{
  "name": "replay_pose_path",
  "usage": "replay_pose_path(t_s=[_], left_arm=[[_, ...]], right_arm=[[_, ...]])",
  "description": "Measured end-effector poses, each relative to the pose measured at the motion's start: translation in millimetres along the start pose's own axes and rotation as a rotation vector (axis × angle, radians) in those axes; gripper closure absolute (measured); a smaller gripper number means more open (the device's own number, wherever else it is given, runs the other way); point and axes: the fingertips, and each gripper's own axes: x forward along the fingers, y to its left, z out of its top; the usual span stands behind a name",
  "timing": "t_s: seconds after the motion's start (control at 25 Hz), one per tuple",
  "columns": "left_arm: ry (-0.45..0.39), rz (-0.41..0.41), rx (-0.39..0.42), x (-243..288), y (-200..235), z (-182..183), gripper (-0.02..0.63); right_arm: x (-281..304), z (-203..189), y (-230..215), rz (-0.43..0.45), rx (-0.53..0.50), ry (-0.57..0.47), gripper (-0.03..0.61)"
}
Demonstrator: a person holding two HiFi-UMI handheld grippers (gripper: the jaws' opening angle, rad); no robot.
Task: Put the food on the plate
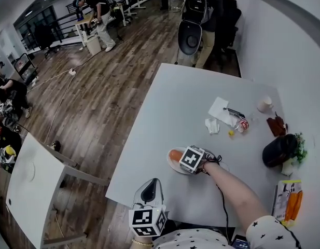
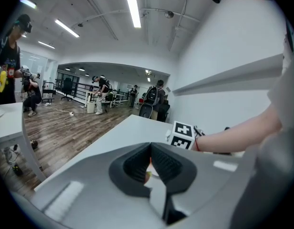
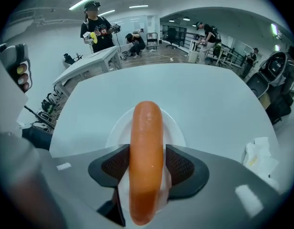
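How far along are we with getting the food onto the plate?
Done: the sausage is over the plate. In hand: the right gripper clamps it between its jaws, pointing steeply down. Left: set it down and release; I cannot tell whether it touches the plate yet. The left gripper is shut and empty.

Head view overlooks the plate (image 3: 118,128); right gripper view hangs close above.

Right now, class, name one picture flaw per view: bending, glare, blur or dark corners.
Head view: wide lens bows the table edges. Left gripper view: ceiling light strip glares, left gripper close up looks soft. Right gripper view: sausage sharp, corners black.
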Motion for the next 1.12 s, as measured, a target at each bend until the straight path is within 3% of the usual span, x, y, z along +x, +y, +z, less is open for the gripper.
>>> replay_pose_path(t_s=[0.08,0.2,0.36,0.48,0.68,0.88,1.12], left_arm=[[-0.004,-0.007,0.005,-2,-2,2,0.606],[-0.010,-0.021,0.012,-5,-6,2,0.606],[-0.022,-0.045,0.028,-9,-15,6,0.606],[-0.040,-0.074,0.047,-12,-25,12,0.606],[-0.049,-0.110,0.075,-16,-38,16,0.606],[-0.061,-0.138,0.096,-20,-49,17,0.606],[-0.060,-0.156,0.110,-25,-55,16,0.606]], right_arm=[[-9,6,-1,-0.039,0.012,-0.100,0.288],[-51,24,9,-0.082,0.114,-0.343,0.302],[-136,47,50,-0.020,0.298,-0.751,0.388],[-191,49,77,-0.032,0.428,-0.962,0.468],[-232,34,105,-0.117,0.582,-1.064,0.577],[-238,22,115,-0.208,0.587,-1.063,0.578],[-241,16,122,-0.244,0.585,-1.062,0.580]])
